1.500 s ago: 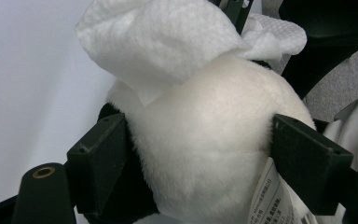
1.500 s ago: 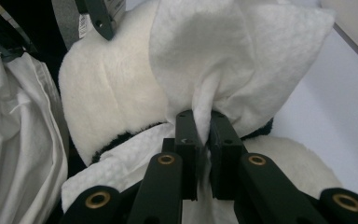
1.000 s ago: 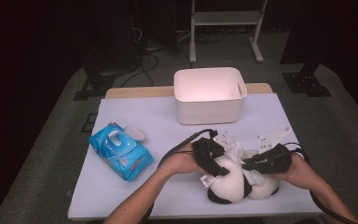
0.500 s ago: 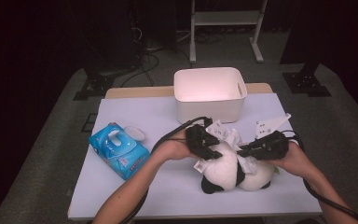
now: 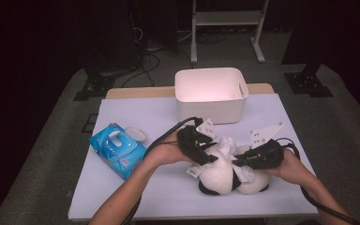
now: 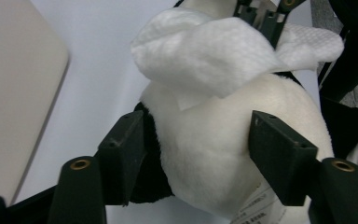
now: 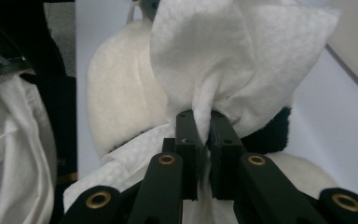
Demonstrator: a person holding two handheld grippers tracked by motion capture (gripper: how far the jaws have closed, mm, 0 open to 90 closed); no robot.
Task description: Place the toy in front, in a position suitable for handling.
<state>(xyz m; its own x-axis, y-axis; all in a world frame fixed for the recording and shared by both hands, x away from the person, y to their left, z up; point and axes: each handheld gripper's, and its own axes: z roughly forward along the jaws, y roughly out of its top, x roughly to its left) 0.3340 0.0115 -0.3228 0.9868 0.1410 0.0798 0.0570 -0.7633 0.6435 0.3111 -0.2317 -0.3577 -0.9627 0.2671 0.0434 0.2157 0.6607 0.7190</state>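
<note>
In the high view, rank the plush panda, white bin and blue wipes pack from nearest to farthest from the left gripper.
1. Plush panda, right at the left gripper.
2. White bin, just behind it.
3. Blue wipes pack, off to the left.

White table (image 5: 136, 187), white bin (image 5: 211, 96), blue wipes pack (image 5: 117, 151), perhaps its lid (image 5: 135, 134) beside, plush panda (image 5: 225, 176)
</note>
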